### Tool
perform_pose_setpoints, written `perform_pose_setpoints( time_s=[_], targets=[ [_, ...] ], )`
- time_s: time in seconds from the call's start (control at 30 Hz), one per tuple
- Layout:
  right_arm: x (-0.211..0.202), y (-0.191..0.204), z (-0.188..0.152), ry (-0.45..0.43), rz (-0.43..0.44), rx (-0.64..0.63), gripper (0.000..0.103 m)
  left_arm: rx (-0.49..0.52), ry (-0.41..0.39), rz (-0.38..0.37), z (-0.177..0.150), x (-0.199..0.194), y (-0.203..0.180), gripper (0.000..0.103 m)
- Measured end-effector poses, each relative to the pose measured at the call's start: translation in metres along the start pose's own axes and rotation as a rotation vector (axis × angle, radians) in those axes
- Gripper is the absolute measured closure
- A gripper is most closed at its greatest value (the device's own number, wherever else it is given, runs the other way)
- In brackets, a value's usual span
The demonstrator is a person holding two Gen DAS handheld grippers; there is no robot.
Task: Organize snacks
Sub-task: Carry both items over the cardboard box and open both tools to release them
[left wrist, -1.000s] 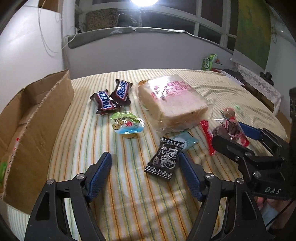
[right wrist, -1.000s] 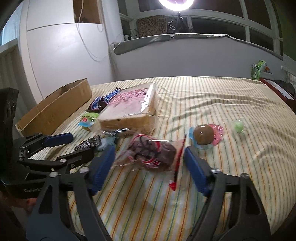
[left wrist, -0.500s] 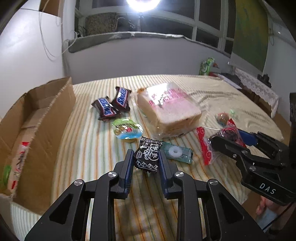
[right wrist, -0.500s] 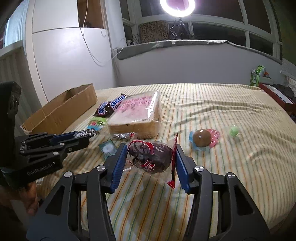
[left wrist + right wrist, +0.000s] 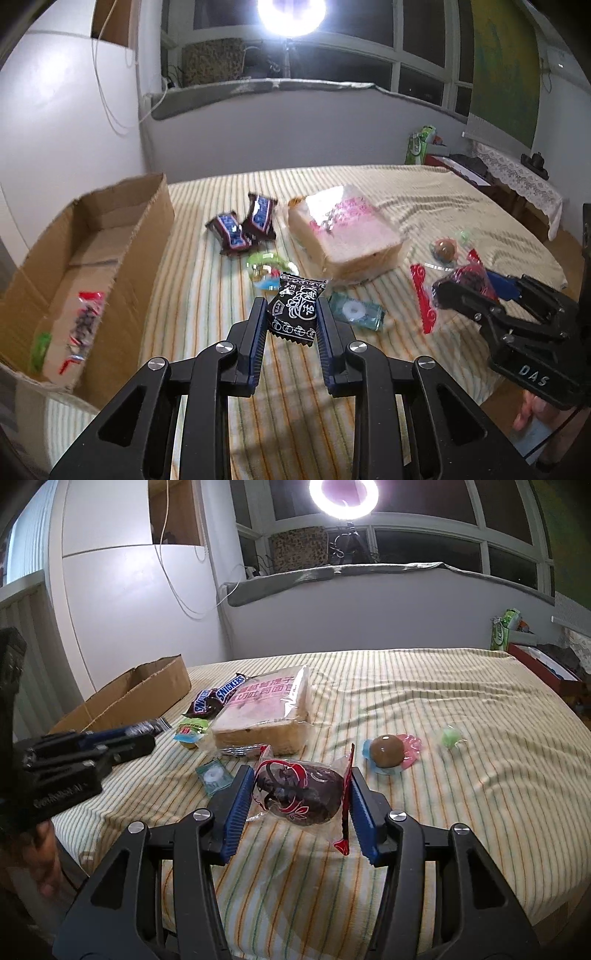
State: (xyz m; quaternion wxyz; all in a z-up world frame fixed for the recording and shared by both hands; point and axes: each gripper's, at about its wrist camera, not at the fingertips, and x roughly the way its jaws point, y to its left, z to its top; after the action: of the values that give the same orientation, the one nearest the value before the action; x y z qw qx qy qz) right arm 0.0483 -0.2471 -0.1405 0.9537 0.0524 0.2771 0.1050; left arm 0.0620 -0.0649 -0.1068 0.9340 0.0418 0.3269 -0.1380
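My left gripper [image 5: 291, 308] is shut on a black snack packet [image 5: 297, 312] and holds it above the striped bed cover. My right gripper [image 5: 301, 781] is shut on a clear red-printed bag with a dark bun [image 5: 299, 792], lifted off the cover; it also shows in the left wrist view [image 5: 467, 282]. An open cardboard box [image 5: 88, 266] stands at the left with a packaged snack [image 5: 79, 332] inside. Two Snickers bars [image 5: 243, 227], a bagged bread loaf [image 5: 343, 232], a green jelly cup [image 5: 267, 269] and a teal candy packet [image 5: 354, 312] lie on the cover.
A brown round sweet on a pink-blue wrapper [image 5: 388, 751] and a small green candy [image 5: 452, 736] lie right of the bread. The bed's edge runs along the right [image 5: 535, 258]. A green bag [image 5: 502, 629] and a red box stand beyond the bed.
Both grippers closed on their snacks, the left on the black packet, the right on the bun bag, and lifted them off the cover. The left gripper has risen and the box interior shows.
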Motion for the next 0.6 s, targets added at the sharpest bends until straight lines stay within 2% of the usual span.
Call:
perform_pose_setpoints(
  time_s=[0.23, 0.6],
  targets=[
    [-0.028, 0.009, 0.017, -0.064, -0.015, -0.015, 0.050, 0.022, -0.073, 0.006, 0.012, -0.028, -0.004, 0.080],
    [-0.091, 0.057, 0.055, -0.199, -0.050, -0.123, 0.050, -0.008, -0.223, -0.005, 0.024, -0.093, 0.008, 0.079]
  ],
)
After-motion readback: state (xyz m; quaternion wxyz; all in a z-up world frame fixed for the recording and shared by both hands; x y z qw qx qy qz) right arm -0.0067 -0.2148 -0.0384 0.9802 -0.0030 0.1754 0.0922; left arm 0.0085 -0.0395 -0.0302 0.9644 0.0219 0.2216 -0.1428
